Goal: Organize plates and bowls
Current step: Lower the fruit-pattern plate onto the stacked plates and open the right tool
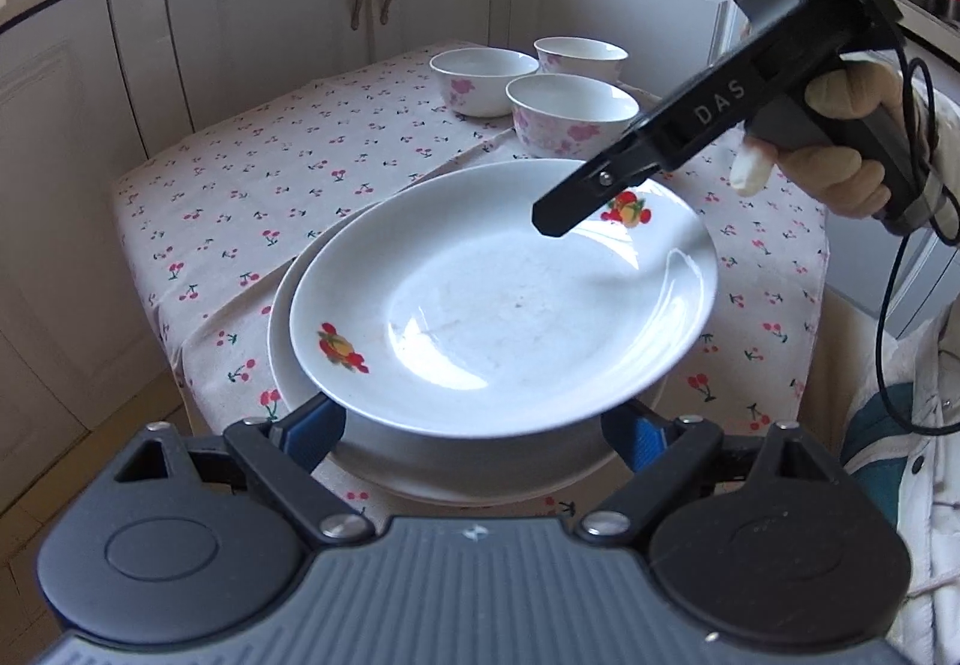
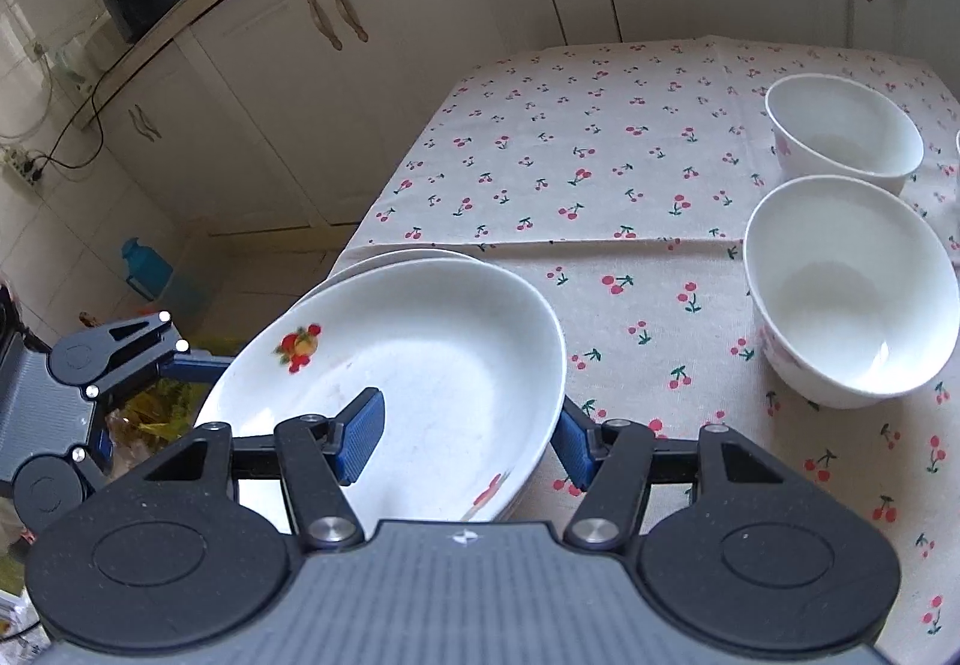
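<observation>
The left gripper [image 1: 477,425] stands wide, its blue ribbed pads [image 1: 318,425] on either side of the near rim of a shallow white ceramic plate with red-and-orange fruit prints [image 1: 504,305]. The rim covers the pad tips, so I cannot tell whether they press on it or only sit beneath it. This plate is raised and tilted just above a second plain white plate [image 1: 282,341], which lies at the near edge of the table and slightly overhangs it.

The right gripper [image 2: 465,443] is closed narrow on the tilted plate's rim, one pad [image 2: 360,437] lying inside the dish and the other outside and below the edge. From the left wrist view a person's hand [image 1: 840,167] grips its black handle.

The table wears a cream cloth printed with small red cherries [image 1: 270,173]. Toward its far right corner stand three white porcelain bowls with pink flower prints, close together and upright: the nearest bowl [image 1: 570,113], the left bowl [image 1: 480,77], the farthest bowl [image 1: 579,56]. Cream kitchen cabinets [image 1: 360,5] lie beyond.
</observation>
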A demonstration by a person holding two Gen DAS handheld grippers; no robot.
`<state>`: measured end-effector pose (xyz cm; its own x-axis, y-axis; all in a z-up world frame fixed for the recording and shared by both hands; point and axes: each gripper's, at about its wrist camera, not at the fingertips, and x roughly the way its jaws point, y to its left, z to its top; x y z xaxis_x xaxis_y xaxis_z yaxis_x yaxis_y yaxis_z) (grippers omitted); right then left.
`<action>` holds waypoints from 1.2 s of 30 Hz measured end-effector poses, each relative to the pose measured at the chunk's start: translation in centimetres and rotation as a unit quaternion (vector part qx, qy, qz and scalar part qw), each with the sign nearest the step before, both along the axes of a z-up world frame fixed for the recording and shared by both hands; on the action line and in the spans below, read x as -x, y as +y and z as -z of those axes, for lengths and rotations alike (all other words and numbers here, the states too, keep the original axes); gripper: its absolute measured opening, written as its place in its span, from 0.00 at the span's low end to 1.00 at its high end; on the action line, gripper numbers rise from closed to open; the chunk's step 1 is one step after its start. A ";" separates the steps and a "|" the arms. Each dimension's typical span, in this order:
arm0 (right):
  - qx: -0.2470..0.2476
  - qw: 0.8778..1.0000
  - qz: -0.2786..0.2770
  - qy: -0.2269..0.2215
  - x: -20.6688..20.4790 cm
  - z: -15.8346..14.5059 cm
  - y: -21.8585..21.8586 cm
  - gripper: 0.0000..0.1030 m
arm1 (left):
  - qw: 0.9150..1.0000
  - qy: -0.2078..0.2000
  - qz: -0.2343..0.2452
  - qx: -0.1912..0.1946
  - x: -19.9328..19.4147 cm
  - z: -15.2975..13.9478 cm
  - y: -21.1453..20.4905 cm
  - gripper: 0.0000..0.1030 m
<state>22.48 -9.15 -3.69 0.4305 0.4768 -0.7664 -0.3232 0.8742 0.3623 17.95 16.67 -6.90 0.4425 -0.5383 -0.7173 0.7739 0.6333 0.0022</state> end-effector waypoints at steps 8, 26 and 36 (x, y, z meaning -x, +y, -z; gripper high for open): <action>-0.018 1.000 0.014 0.011 0.2 -0.2 -0.5 0.64 | 1.000 -0.003 0.002 0.000 0.0 0.0 0.0 0.89; -0.028 0.999 0.013 0.020 1.0 -0.5 -0.5 0.64 | 1.000 -0.006 -0.013 -0.011 0.2 -0.3 0.5 0.92; -0.029 0.999 0.002 0.017 1.3 -0.4 0.1 0.66 | 1.000 -0.005 -0.007 -0.005 1.0 0.2 0.9 1.00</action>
